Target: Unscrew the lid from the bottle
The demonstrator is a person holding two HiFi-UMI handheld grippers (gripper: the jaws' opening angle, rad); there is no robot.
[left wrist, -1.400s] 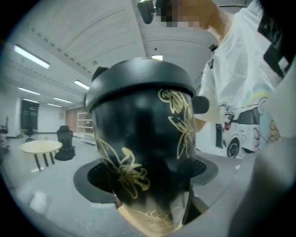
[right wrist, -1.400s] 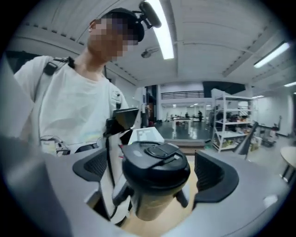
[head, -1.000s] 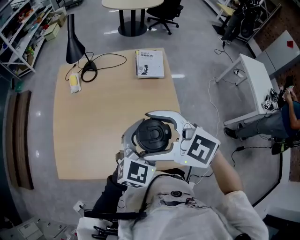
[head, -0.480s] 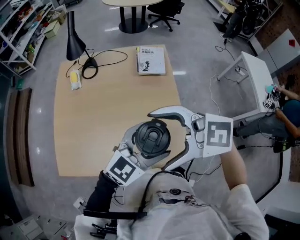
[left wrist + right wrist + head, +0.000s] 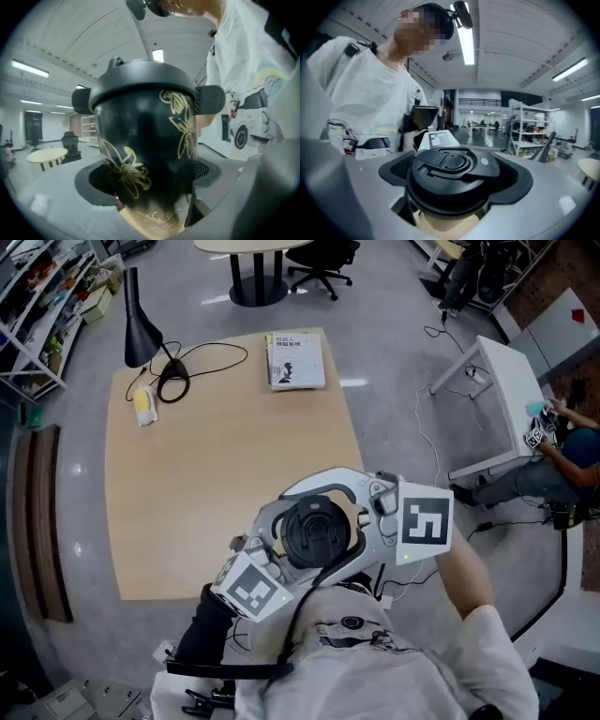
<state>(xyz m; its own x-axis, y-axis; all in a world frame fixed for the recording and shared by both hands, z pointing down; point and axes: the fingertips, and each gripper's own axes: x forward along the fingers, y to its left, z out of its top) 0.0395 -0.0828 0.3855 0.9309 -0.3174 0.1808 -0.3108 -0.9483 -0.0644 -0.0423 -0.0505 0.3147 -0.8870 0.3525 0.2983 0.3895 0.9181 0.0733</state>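
Here the left hand-held gripper point(image 5: 150, 201) was clamped on the body of the bottle point(image 5: 140, 140), a black bottle with gold flower drawings, which stood upright between its jaws and filled the middle of the left gripper view. The right hand-held gripper point(image 5: 452, 177) had its jaws on either side of the black lid point(image 5: 451, 165) and they were closing on it, with the pads just beside the rim and no clear press on it yet. The lid sat on top of the bottle. In the head view both tools met in the lower middle of the frame, the lid facing up between the curved grey jaws, with the bottle held in the air just off the near edge of the desk point(image 5: 206, 474), close to the person's chest. The pale wooden desk reached toward the upper left. At its far left corner stood a black lamp point(image 5: 141, 329) with its cord looped on the top, and just beside its base lay a small yellow and white object point(image 5: 142, 405). A book point(image 5: 295, 360) lay at the far edge. Beyond the desk were a round table point(image 5: 258, 246) and a black office chair point(image 5: 319, 261). A white table point(image 5: 497, 395) stood at the right.
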